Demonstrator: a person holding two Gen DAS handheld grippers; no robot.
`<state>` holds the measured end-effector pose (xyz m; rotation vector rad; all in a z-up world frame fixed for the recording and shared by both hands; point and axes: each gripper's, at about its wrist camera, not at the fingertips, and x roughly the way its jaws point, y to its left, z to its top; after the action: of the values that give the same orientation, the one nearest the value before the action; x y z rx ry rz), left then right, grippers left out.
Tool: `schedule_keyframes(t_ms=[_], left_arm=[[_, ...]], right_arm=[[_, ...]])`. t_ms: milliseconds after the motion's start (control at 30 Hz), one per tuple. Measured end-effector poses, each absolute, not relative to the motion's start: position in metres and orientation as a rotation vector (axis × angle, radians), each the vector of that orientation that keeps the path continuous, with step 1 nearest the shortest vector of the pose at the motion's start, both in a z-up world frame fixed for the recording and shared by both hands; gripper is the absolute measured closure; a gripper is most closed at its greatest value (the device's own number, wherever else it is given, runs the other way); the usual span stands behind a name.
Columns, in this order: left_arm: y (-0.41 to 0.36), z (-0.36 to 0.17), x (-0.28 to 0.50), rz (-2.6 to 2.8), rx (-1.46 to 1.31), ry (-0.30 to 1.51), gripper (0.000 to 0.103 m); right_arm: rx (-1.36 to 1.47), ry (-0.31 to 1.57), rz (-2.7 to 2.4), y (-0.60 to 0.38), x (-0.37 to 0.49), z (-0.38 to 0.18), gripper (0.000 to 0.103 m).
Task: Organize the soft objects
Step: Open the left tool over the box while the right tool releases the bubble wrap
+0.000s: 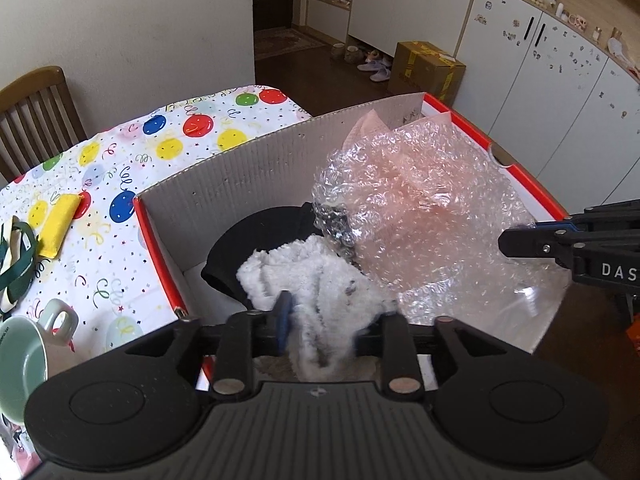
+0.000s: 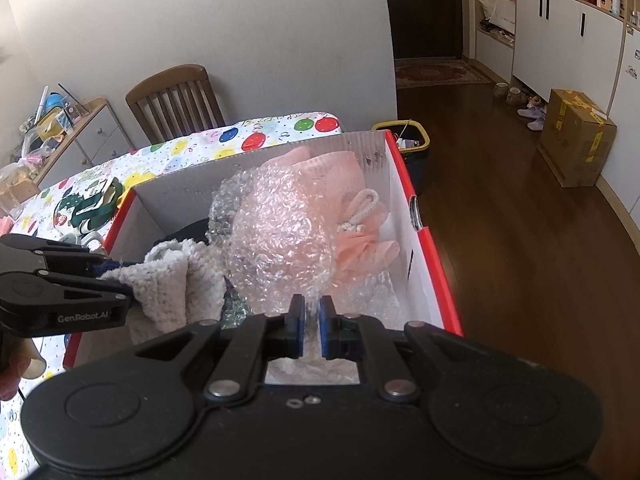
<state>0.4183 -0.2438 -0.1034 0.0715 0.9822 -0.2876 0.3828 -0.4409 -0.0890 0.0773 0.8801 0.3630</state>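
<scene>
A red-edged cardboard box [image 1: 248, 160] stands on the table and also shows in the right wrist view [image 2: 416, 216]. Inside lie a black cloth [image 1: 256, 236], a sheet of bubble wrap [image 1: 420, 208] and a pink mesh pouf [image 2: 360, 236]. My left gripper [image 1: 332, 320] is shut on a white fluffy cloth [image 1: 320, 280] and holds it over the box's near edge; this cloth also shows in the right wrist view [image 2: 176, 280]. My right gripper [image 2: 312, 316] is shut on the bubble wrap [image 2: 280, 232] at its near edge.
On the balloon-print tablecloth [image 1: 160, 136] left of the box lie a yellow pouch [image 1: 56, 224], a green-and-white strap [image 1: 16, 256] and a pale green mug [image 1: 24, 356]. A wooden chair [image 2: 176, 96] stands behind the table. A bin [image 2: 404, 140] and a cardboard box [image 2: 576, 140] stand on the floor.
</scene>
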Motion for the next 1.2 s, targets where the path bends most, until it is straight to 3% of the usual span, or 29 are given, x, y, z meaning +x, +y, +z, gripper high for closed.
schedule_keyframes(t_ms=[67, 100, 233, 433, 533, 567, 600, 933, 1067, 1200], left_arm=[[-0.243, -0.1, 0.417, -0.29, 0.072, 0.987, 0.032], [-0.243, -0.098, 0.415, -0.296, 0.071, 0.977, 0.03], [-0.241, -0.087, 0.408, -0.317, 0.063, 0.966, 0.03], [-0.232, -0.071, 0.392, -0.357, 0.016, 0.946, 0.03], [-0.226, -0.063, 0.381, -0.363, -0.009, 0.932, 0.03], [-0.224, -0.06, 0.377, -0.363, -0.016, 0.921, 0.03], [-0.22, -0.058, 0.372, -0.359, -0.023, 0.906, 0.03], [-0.189, -0.029, 0.328, -0.314, -0.07, 0.794, 0.03], [-0.174, -0.022, 0.311, -0.293, -0.08, 0.76, 0.022], [-0.152, -0.016, 0.294, -0.272, -0.095, 0.733, 0.021]], right_arm=[[0.064, 0.879, 0.371, -0.44, 0.38, -0.088, 0.095], [0.058, 0.878, 0.375, -0.44, 0.379, -0.086, 0.094], [0.041, 0.872, 0.391, -0.44, 0.373, -0.082, 0.092], [0.025, 0.866, 0.409, -0.44, 0.364, -0.075, 0.079], [0.027, 0.851, 0.413, -0.441, 0.357, -0.07, 0.054], [0.025, 0.837, 0.416, -0.441, 0.354, -0.068, 0.041], [0.019, 0.821, 0.418, -0.441, 0.351, -0.065, 0.035], [-0.003, 0.739, 0.472, -0.428, 0.319, -0.032, 0.02], [-0.005, 0.709, 0.505, -0.413, 0.306, -0.02, 0.013], [-0.022, 0.678, 0.546, -0.391, 0.293, -0.009, 0.008]])
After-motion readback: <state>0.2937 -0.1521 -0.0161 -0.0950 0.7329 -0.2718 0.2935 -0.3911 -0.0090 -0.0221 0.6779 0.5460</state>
